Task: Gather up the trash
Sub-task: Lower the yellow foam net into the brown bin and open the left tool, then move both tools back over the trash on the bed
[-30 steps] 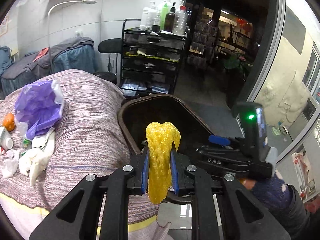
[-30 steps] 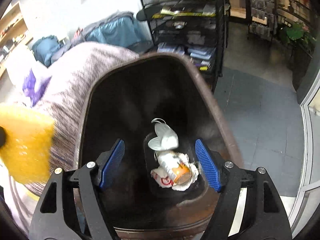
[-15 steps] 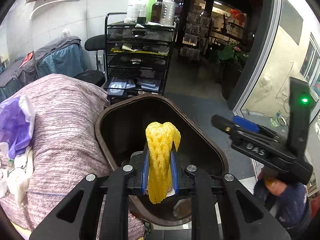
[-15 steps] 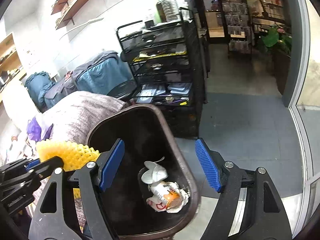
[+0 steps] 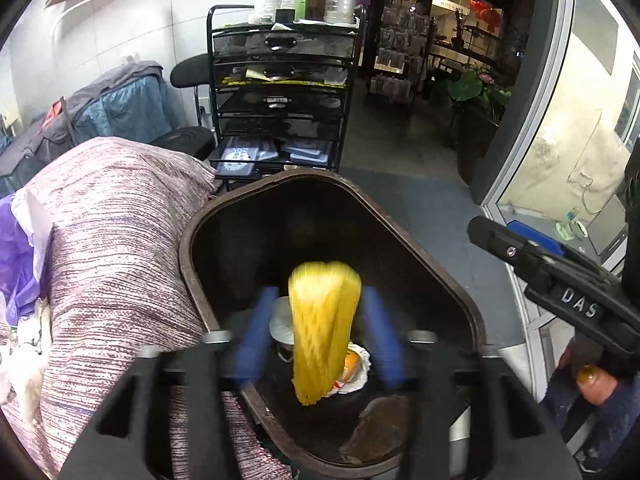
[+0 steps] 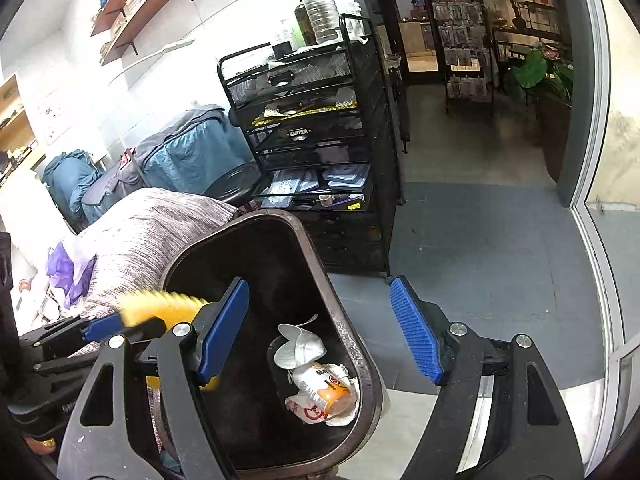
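From the left wrist view, the left gripper hangs over the mouth of the dark brown trash bin. Its jaws have just been opening; the blue pads now stand apart on either side of the yellow foam net, which is streaked with blur between them, with a gap showing on each side. Under it, at the bin's bottom, lie a white cup lid and crumpled wrapper. The bin stands against a bed covered in a striped mauve blanket, with a purple plastic bag at its far left. The right gripper shows at the right edge, held by a hand.

From the right wrist view, the right gripper has its jaws spread wide with nothing between the pads, over the bin's near rim. The foam net is a yellow blur at the left. A black mesh drawer cart stands behind the bin.
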A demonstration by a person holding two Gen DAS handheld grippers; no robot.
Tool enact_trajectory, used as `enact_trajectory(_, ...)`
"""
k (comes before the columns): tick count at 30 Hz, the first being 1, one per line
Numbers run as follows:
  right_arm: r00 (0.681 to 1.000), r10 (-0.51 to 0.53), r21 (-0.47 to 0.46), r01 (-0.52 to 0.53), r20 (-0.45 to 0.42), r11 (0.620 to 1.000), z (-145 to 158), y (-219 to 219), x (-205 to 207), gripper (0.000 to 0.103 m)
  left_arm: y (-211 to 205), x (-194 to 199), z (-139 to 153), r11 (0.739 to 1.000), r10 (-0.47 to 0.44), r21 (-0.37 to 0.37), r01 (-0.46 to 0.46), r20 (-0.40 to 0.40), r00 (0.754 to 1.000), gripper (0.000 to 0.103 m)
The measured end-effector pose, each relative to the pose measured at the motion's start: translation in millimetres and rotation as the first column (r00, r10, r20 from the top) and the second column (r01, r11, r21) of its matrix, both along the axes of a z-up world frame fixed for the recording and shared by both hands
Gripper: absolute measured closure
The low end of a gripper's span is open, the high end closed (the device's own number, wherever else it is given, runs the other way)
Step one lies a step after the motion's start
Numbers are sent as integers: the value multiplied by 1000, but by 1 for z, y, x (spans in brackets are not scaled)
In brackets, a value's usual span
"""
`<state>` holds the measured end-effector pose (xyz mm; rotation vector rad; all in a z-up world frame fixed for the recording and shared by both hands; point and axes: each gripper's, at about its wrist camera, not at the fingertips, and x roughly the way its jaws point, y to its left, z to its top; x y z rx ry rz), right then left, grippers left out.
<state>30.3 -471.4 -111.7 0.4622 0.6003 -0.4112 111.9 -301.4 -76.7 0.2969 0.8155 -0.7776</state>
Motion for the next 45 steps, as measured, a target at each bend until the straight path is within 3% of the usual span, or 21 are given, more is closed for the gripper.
enact_trajectory(2,1000,-5,-2,5,2,1000,0,-1,-1,24,1,-3,2,1000,3,3,-3,37,999,29)
enact_trajectory(8,1000,-6,-3,6,20,1000,2,-2,-3,23,4,-14,12,1000,-4,3,3,113,994,15)
enact_trajectory(27,994,53,-9,-52,99,999,16,24,2,20,60,-44,51,995,80,-83,-62,228,970,6)
enact_trajectory(35,980,138,-27,-135,140,990,27,54,14,20,104,-39,60,981,186,-108,-164,249,950,6)
enact_trajectory(45,940,306,-56,-301,152,952,37,112,40,20,177,-27,58,936,352,-111,-335,235,906,6)
